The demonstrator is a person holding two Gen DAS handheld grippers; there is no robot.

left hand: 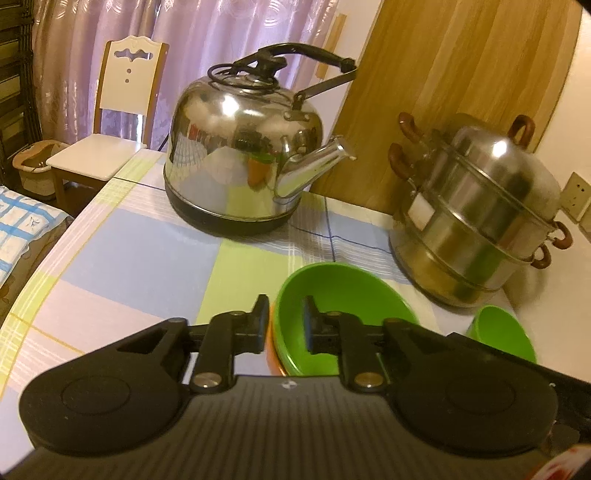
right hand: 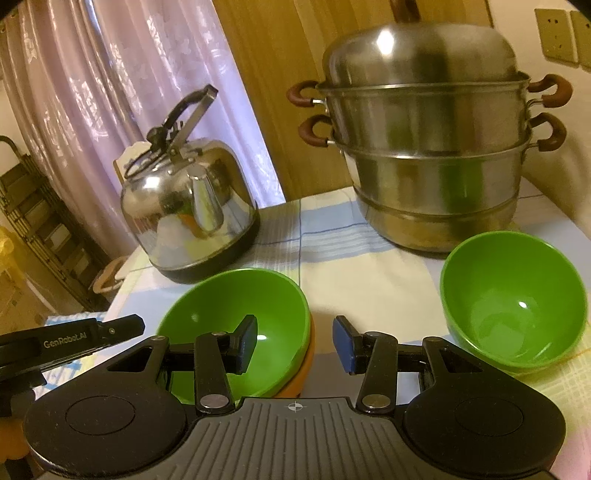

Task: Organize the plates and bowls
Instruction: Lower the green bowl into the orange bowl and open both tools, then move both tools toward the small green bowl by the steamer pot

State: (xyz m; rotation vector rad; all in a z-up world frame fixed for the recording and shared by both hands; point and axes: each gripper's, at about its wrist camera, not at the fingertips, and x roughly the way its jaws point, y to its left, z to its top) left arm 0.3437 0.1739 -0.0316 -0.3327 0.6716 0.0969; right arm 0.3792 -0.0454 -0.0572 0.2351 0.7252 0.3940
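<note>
Two green bowls: both stand upright on the checked tablecloth [right hand: 369, 291], well apart from each other.
Nested bowl [right hand: 236, 317]: green, seated inside an orange bowl [right hand: 301, 373] of which only a strip of rim and wall shows; the pair sits at the near edge of the table, in front of the kettle.
Single bowl [right hand: 513, 299]: green, alone, just in front of the steamer pot; seen at the right edge of the left wrist view [left hand: 502, 332].
Left gripper [left hand: 284, 325]: jaws a narrow gap apart, straddling the near rim of the nested bowl [left hand: 343, 295]; whether the pads touch the rim cannot be told.
Right gripper [right hand: 295, 343]: jaws apart with nothing between them; the left finger hangs over the nested bowl, the right finger over bare cloth between the two green bowls.
Kettle [right hand: 188, 206]: shiny steel on a black base, spout toward the bowls, behind the nested pair.
Steamer pot [right hand: 432, 147]: tiered steel with a domed lid and brown side handles, at the table's far right.
Surroundings: pale curtain [left hand: 221, 33], a white chair [left hand: 118, 110] beyond the table, a wooden board [left hand: 461, 74] leaning behind the pot.
</note>
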